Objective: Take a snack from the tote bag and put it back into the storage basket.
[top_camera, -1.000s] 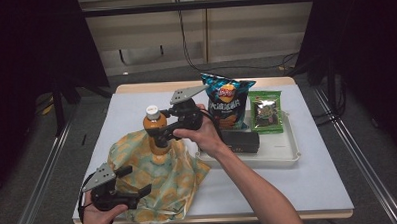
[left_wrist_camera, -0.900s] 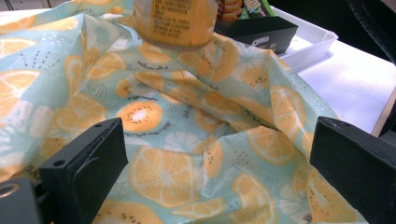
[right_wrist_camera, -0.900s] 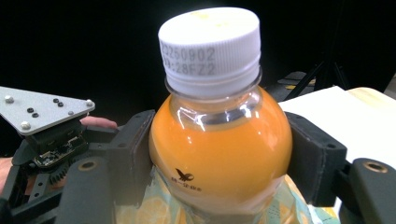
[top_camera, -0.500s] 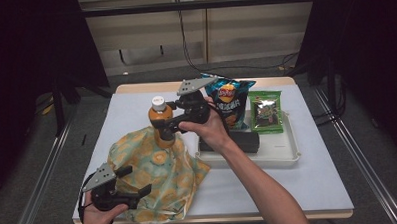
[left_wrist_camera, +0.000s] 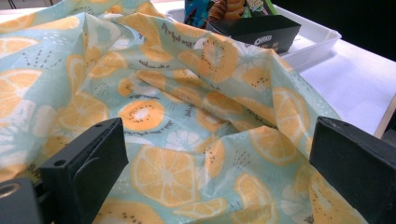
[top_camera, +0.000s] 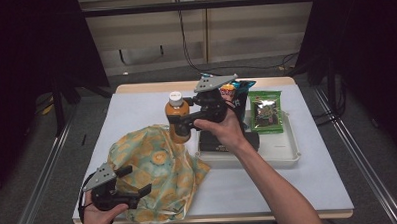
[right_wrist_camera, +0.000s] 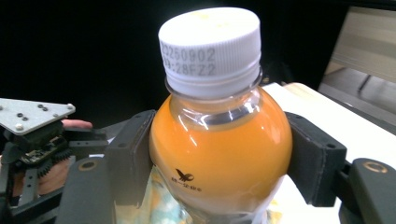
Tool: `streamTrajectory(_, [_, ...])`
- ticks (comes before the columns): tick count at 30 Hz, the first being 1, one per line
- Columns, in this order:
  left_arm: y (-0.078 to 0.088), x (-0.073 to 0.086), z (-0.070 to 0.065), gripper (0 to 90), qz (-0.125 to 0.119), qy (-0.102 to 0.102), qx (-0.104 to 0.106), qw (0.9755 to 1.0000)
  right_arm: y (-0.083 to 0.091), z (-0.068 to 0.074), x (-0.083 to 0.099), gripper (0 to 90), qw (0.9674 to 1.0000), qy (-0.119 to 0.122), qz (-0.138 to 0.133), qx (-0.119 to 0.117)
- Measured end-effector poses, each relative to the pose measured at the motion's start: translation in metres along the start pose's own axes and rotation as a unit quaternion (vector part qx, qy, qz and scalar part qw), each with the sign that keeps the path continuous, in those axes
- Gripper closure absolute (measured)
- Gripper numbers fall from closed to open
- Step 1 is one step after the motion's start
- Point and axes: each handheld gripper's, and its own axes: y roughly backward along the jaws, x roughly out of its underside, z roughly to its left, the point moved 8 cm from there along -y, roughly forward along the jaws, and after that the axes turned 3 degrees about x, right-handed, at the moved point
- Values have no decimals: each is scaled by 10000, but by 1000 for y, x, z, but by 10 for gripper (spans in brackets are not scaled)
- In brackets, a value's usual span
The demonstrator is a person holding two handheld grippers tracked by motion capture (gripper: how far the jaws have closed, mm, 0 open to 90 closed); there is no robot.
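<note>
Right gripper (top_camera: pixel 179 118) clamped on orange bottle (top_camera: pixel 177 120), upright above fruit-print cloth (top_camera: pixel 153 168), left gripper (top_camera: pixel 134 182) spread wide over cloth

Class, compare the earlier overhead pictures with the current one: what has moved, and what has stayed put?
The right gripper, jaws clamped on the orange bottle, has carried it up off the fruit-print cloth and toward the table's far edge. The grip is unchanged. The left gripper stays open at the cloth's near edge; the tray and its snacks have not moved.
</note>
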Motion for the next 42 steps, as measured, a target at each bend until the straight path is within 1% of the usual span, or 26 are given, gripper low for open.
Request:
streamTrajectory(3, [-1, 0, 0, 37, 2, 4, -10, 10000, 11, -7, 6, 309, 9998, -56, 84, 195])
streamTrajectory(4, [0, 0, 0, 37, 4, -1, -11, 10000, 15, -10, 7, 309, 9994, -88, 102, 315])
streamTrajectory(6, [-1, 0, 1, 37, -8, 1, -10, 10000, 22, -14, 8, 310, 9989, -122, 90, 437])
streamTrajectory(7, [-1, 0, 1, 37, -4, 36, -29, 10000, 27, -16, 8, 309, 9986, -155, 57, 508])
streamTrajectory(8, [-1, 0, 1, 37, -4, 36, -29, 10000, 31, -18, 8, 309, 9983, -170, 48, 556])
streamTrajectory(9, [-1, 0, 1, 37, 1, 36, -35, 10000, 31, -18, 8, 309, 9983, -170, 48, 556])
streamTrajectory(10, [-1, 0, 1, 37, -9, 40, -37, 10000, 40, -22, 10, 310, 9974, -174, 22, 699])
streamTrajectory(13, [0, -1, 2, 39, -43, 45, -34, 10000, 50, -26, 13, 309, 9966, -181, -10, 807])
streamTrajectory(15, [1, -1, 2, 39, -37, 55, -73, 10000, 57, -30, 16, 309, 9956, -201, -12, 917])
streamTrajectory(16, [1, -1, 2, 39, -37, 55, -73, 10000, 57, -30, 16, 309, 9956, -201, -12, 917])
streamTrajectory(17, [1, -1, 2, 39, -33, 48, -69, 10000, 63, -33, 22, 309, 9946, -240, 6, 1008])
streamTrajectory(21, [1, -1, 2, 42, -31, 32, -78, 10000, 75, -39, 30, 309, 9931, -309, -1, 1131])
streamTrajectory(23, [1, 0, 2, 42, -27, 37, -80, 10000, 82, -42, 32, 309, 9917, -372, -55, 1232])
streamTrajectory(24, [1, 0, 2, 42, -25, 37, -84, 10000, 82, -42, 32, 309, 9917, -372, -55, 1232])
streamTrajectory(25, [1, -1, 2, 43, -34, 40, -80, 10000, 88, -44, 35, 309, 9910, -377, -69, 1281])
streamTrajectory(26, [1, -1, 2, 43, -32, 37, -83, 10000, 90, -44, 36, 309, 9906, -385, -68, 1310])
streamTrajectory(27, [1, -1, 2, 43, -32, 37, -83, 10000, 90, -44, 36, 309, 9906, -385, -68, 1310])
streamTrajectory(28, [1, 0, 2, 43, -29, 34, -98, 9999, 97, -45, 39, 309, 9899, -389, -68, 1360])
streamTrajectory(31, [1, -1, 1, 43, -25, 5, -91, 10000, 103, -46, 42, 309, 9896, -415, -82, 1373])
streamTrajectory(32, [1, -1, 1, 43, -16, 7, -97, 10000, 110, -46, 46, 309, 9887, -442, -103, 1427])
streamTrajectory(34, [1, 0, 1, 43, -11, 13, -88, 10000, 112, -46, 47, 309, 9885, -449, -101, 1443])
streamTrajectory(35, [1, 0, 1, 43, -11, 11, -88, 10000, 118, -48, 51, 309, 9874, -481, -117, 1505])
streamTrajectory(37, [1, -1, 2, 43, -18, -1, -97, 10000, 123, -49, 54, 309, 9863, -509, -114, 1567])
streamTrajectory(38, [1, -1, 2, 43, -18, -1, -97, 10000, 123, -49, 54, 309, 9863, -509, -114, 1567])
streamTrajectory(39, [1, -1, 2, 43, -40, 17, -94, 9999, 129, -51, 58, 309, 9855, -509, -117, 1616])
streamTrajectory(42, [1, -1, 2, 43, -26, 30, -97, 9999, 135, -52, 63, 309, 9841, -585, -155, 1669])
